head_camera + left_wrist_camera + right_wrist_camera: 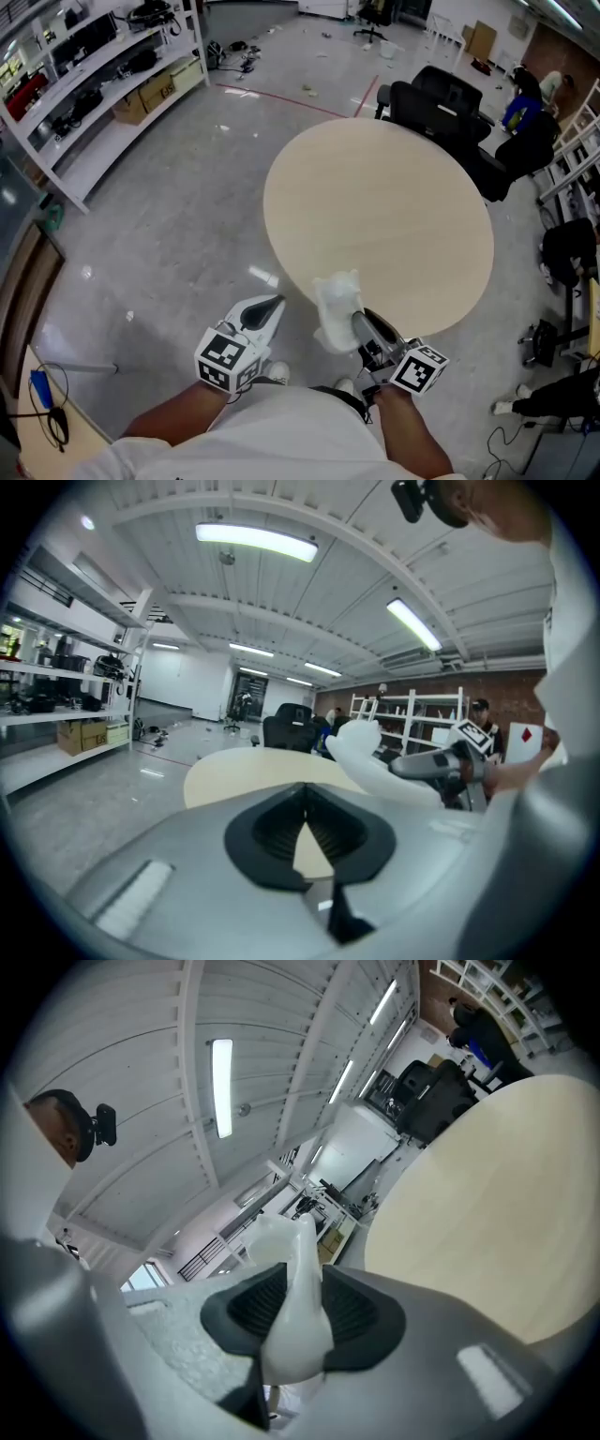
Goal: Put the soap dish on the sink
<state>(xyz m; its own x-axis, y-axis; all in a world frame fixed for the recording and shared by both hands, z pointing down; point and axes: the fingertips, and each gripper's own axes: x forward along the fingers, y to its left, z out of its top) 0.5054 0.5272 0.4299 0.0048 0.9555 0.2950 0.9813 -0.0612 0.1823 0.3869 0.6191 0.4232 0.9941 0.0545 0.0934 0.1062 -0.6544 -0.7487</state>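
beige table (384,206), grey floor (169,225), right gripper (360,322) clamping soap dish (337,302), left gripper (276,303) closed

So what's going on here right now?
A person stands at a round table, a gripper in each hand. The right gripper is clamped on the white soap dish, held in the air at the table's near edge. The left gripper is empty, jaws together. No sink is in view.

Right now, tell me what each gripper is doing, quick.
Left gripper: closed, nothing in it.
Right gripper: closed on the white soap dish.
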